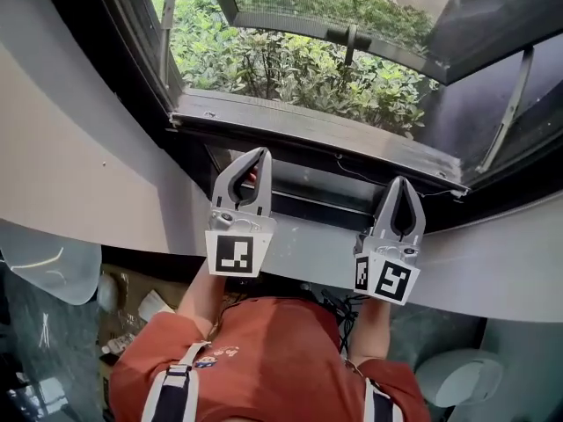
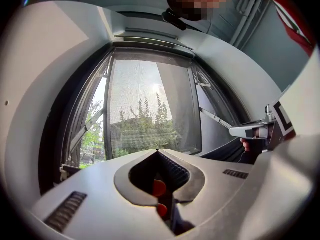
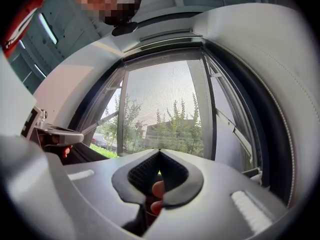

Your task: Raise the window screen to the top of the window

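Observation:
The window screen (image 2: 150, 104) is a grey mesh in a dark frame and fills the middle of the opening; it also shows in the right gripper view (image 3: 165, 104). In the head view a dark bar with a handle (image 1: 350, 38) crosses the opening, with hazy mesh above it. My left gripper (image 1: 261, 153) points at the window just below the sill, jaws shut and empty. My right gripper (image 1: 400, 181) is level with it to the right, also shut on nothing. Neither touches the screen. Each gripper view shows the other gripper at its edge: the right gripper (image 2: 240, 131), the left gripper (image 3: 75, 133).
A grey sill (image 1: 308, 126) runs below the opening, with green bushes (image 1: 290, 69) outside. Metal stay arms (image 1: 515, 104) slant at the window's sides. A white curved wall (image 1: 70, 174) surrounds the frame. Clutter (image 1: 132, 315) lies on the floor at lower left.

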`<action>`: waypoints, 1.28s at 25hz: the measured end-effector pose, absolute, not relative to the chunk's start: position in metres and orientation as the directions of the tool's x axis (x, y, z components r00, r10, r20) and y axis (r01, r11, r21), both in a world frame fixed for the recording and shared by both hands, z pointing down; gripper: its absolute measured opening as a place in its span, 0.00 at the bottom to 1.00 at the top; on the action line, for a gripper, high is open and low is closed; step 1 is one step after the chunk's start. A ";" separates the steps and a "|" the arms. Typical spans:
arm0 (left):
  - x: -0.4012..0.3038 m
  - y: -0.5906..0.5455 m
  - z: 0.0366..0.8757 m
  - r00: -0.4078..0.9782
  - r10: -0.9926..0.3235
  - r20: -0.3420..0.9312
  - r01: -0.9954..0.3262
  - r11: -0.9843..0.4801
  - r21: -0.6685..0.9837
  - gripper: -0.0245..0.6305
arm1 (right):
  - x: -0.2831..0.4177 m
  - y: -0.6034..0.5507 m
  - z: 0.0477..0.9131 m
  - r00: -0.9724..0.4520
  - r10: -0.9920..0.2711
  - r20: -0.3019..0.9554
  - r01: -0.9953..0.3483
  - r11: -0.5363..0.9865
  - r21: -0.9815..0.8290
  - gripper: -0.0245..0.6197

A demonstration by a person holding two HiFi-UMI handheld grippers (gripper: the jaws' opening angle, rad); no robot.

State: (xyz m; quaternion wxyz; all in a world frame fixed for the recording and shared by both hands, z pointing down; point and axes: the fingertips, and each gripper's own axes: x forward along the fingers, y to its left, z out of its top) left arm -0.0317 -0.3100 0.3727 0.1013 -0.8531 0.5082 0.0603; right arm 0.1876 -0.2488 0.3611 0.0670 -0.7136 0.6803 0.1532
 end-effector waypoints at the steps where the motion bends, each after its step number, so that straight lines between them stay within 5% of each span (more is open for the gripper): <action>1: -0.030 -0.311 0.372 0.475 -0.855 -0.208 -0.880 -0.461 -0.118 0.04 | 0.189 -0.249 0.361 0.027 -0.950 -0.312 -0.992 -0.065 0.111 0.05; 9: -0.025 -0.319 0.370 0.474 -0.860 -0.189 -0.878 -0.447 -0.171 0.04 | 0.197 -0.255 0.357 0.005 -0.947 -0.322 -0.990 -0.050 0.132 0.05; 17: -0.024 -0.327 0.380 0.501 -0.853 -0.150 -0.822 -0.414 -0.392 0.07 | 0.187 -0.262 0.368 -0.118 -0.956 -0.267 -0.959 0.039 0.282 0.06; 19: -0.022 -0.328 0.385 0.517 -0.845 -0.134 -0.796 -0.417 -0.438 0.10 | 0.183 -0.265 0.374 -0.159 -0.961 -0.226 -0.941 0.078 0.331 0.16; 32: -0.018 -0.339 0.425 0.550 -0.833 0.054 -0.535 -0.401 -0.744 0.23 | 0.172 -0.278 0.415 -0.234 -0.971 0.050 -0.741 0.212 0.637 0.29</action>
